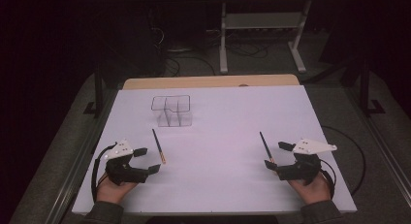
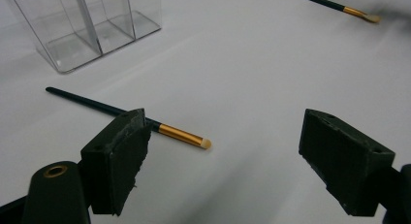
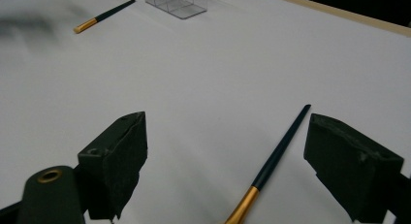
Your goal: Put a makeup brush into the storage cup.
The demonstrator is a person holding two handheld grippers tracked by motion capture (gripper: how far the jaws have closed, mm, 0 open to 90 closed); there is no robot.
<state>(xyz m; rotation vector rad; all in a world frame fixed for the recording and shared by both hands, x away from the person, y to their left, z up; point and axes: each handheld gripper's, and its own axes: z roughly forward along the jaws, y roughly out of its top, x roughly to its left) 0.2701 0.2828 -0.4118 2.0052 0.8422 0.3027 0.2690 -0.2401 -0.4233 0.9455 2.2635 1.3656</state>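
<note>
Two brushes lie flat on the white surface (image 1: 218, 122); left brush (image 1: 158, 146) beside the left tool (image 1: 147, 161), right brush (image 1: 266, 147) between the right tool's (image 1: 277, 155) jaws; both tools wide, empty; advise lowering squarely over each handle before closing.

In your right tool view, the near brush (image 3: 271, 166) runs off the bottom edge, its tip cut away. In your left tool view, the clear organizer (image 2: 87, 27) is cropped at the top, and the far brush (image 2: 339, 6) blurs near its tip.
</note>
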